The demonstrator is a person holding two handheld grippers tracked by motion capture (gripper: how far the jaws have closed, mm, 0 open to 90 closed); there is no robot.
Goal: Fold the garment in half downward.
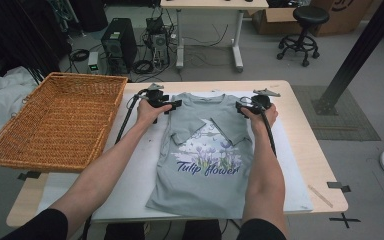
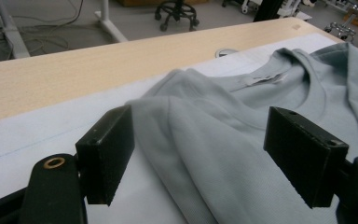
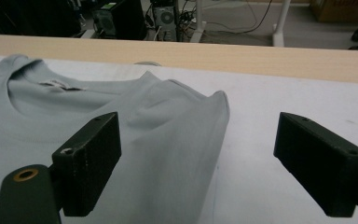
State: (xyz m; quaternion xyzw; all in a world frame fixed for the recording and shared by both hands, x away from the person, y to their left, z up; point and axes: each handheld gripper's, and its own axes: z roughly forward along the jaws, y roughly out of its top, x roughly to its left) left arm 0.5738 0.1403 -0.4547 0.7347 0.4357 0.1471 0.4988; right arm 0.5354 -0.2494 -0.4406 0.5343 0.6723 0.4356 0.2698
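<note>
Grey "Tulip flower" T-shirt [image 1: 207, 165] lying flat on the white mat [image 1: 130, 175], sleeves folded inward, collar at the far edge. The left gripper [image 1: 172, 105] and right gripper [image 1: 241, 107] each stand spread at a shoulder fold, cloth lying between the jaws but not pinched. Likely fault: closing too shallowly would catch only the top layer, so the folded sleeve slips out. The shirt's hem is partly covered by the forearms; the wicker basket [image 1: 55, 120] stands well left of the left gripper.
</note>
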